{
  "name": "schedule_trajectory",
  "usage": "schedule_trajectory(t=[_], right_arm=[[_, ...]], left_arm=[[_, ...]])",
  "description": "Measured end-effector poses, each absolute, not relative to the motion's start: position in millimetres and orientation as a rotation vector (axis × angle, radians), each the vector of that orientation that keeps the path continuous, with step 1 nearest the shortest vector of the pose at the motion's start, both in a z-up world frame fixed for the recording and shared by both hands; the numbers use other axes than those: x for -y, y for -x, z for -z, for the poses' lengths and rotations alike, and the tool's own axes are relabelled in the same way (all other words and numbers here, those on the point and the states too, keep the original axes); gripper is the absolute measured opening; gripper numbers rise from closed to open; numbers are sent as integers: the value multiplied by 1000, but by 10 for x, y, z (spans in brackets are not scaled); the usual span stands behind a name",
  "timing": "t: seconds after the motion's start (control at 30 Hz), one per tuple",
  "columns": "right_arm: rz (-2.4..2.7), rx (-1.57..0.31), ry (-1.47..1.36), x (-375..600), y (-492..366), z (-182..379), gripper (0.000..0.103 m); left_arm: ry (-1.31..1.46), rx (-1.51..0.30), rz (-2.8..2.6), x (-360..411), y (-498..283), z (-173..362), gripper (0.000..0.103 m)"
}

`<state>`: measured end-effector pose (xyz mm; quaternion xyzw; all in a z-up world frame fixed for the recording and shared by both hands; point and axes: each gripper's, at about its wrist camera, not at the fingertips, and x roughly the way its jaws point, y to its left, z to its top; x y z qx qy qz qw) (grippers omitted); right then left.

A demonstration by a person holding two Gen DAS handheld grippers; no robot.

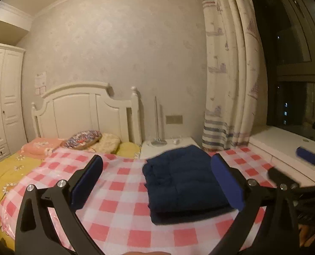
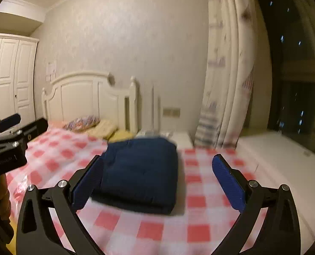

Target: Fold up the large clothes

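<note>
A dark navy padded garment (image 1: 183, 180) lies folded into a thick rectangle on the pink-and-white checked cloth (image 1: 119, 212) on the bed. It also shows in the right wrist view (image 2: 140, 174). My left gripper (image 1: 157, 182) is open and empty, held above the cloth, the garment behind its right finger. My right gripper (image 2: 157, 180) is open and empty, held above the cloth with the garment behind its left finger; it shows at the right edge of the left wrist view (image 1: 306, 163). The left gripper shows at the left edge of the right wrist view (image 2: 12, 127).
Pillows (image 1: 83, 139) lie by the white headboard (image 1: 87, 110). A yellow flowered blanket (image 1: 6, 170) covers the bed's left side. A white nightstand (image 1: 170, 146) with a lamp, a curtain (image 1: 229, 85), a white window ledge (image 1: 285, 148) and a wardrobe (image 1: 0, 97) surround the bed.
</note>
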<state>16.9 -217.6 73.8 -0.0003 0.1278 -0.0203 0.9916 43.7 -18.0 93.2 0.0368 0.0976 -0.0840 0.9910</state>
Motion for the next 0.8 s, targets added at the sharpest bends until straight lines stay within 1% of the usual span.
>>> schedule_trajectory(t=[0.13,0.33,0.8], right_arm=[[17,-293,7,2113,-220,-592,98],[0,-292,22,2026,-206,-569,98],[-15,-319,37,1956,-263,-549,98]], left_arm=[[-71,-237,168,198,-485,-821,101],[-70,-277,168,199,-560,-677,101],[-55,-295,171,162,-554,-618,101]])
